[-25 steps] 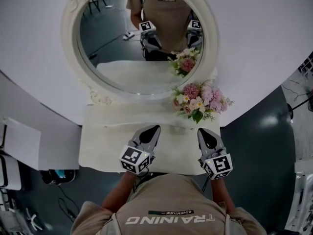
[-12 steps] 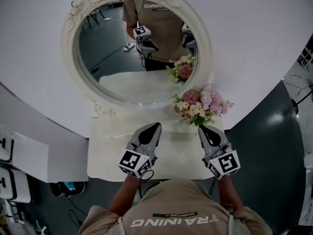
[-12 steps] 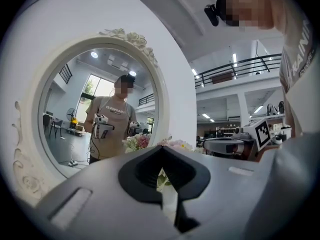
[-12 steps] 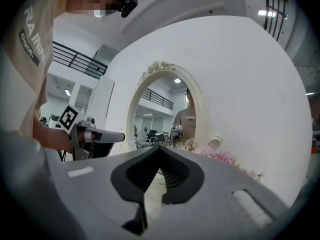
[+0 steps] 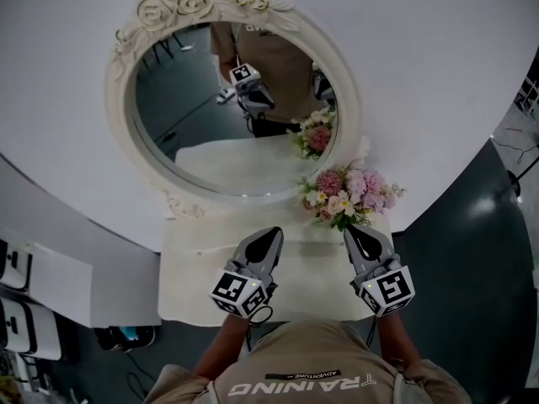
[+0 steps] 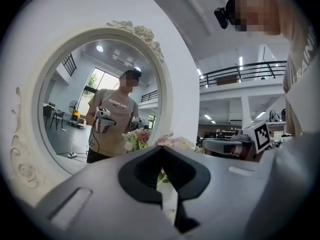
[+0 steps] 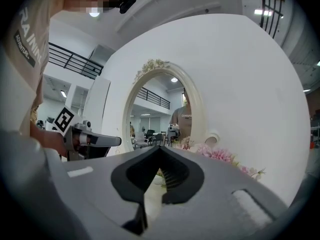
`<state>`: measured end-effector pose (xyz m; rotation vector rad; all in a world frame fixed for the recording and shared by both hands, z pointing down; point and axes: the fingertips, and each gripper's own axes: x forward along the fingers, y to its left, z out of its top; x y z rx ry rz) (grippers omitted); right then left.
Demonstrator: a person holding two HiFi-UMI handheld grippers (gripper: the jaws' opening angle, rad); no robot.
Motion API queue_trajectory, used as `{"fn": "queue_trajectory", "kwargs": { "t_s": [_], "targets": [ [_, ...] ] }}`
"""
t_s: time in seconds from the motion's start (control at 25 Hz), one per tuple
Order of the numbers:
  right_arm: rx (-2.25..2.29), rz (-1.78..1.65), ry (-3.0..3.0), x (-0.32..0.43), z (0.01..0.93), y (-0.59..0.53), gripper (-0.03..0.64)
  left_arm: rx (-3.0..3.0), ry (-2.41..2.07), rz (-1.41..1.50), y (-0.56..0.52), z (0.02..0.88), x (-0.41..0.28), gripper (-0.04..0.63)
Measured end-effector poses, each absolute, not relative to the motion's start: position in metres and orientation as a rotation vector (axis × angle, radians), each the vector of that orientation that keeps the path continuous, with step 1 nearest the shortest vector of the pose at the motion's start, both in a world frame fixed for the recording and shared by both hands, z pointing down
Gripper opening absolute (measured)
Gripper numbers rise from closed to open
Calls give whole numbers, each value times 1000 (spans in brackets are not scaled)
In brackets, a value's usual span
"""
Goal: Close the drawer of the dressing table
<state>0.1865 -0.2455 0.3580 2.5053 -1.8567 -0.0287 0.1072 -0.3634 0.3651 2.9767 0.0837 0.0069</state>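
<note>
A person in a tan shirt (image 5: pixel 295 369) is standing close against the front of a small white dressing table (image 5: pixel 194 268) and is holding two grey grippers out over its top. The left gripper (image 5: pixel 274 232) is hanging over the middle of the table top, and its two jaws are pressed together at the tips with nothing between them. The right gripper (image 5: pixel 349 230) is hanging near the right edge of the table, and its jaws are pressed together and empty too. Each one is carrying a cube with black and white squares, the left cube (image 5: pixel 242 290) and the right cube (image 5: pixel 387 290), right over the front edge of the table. That front edge is hiding under the cubes and the person's chest, so the drawer cannot be seen in any view. A bunch of pink and white flowers (image 5: pixel 349 196) is sitting at the back right corner, just past the tip of the right gripper, so there is little room there. The table top between the two grippers is bare, and a wide bare strip is lying to the left of the left gripper. A big oval mirror with a cream frame of carved roses (image 5: pixel 181 7) is standing along the back edge, against a curved white wall (image 5: pixel 438 82). Dark floor (image 5: pixel 472 293) is showing past the right edge of the table.
</note>
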Motion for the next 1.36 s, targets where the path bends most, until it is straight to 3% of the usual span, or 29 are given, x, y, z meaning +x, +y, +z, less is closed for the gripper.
{"fn": "queue_trajectory", "kwargs": {
  "t_s": [1.36],
  "targets": [
    [2443, 27, -1872, 183, 379, -239, 2, 2989, 46, 71, -352, 388, 101, 15]
  ]
}}
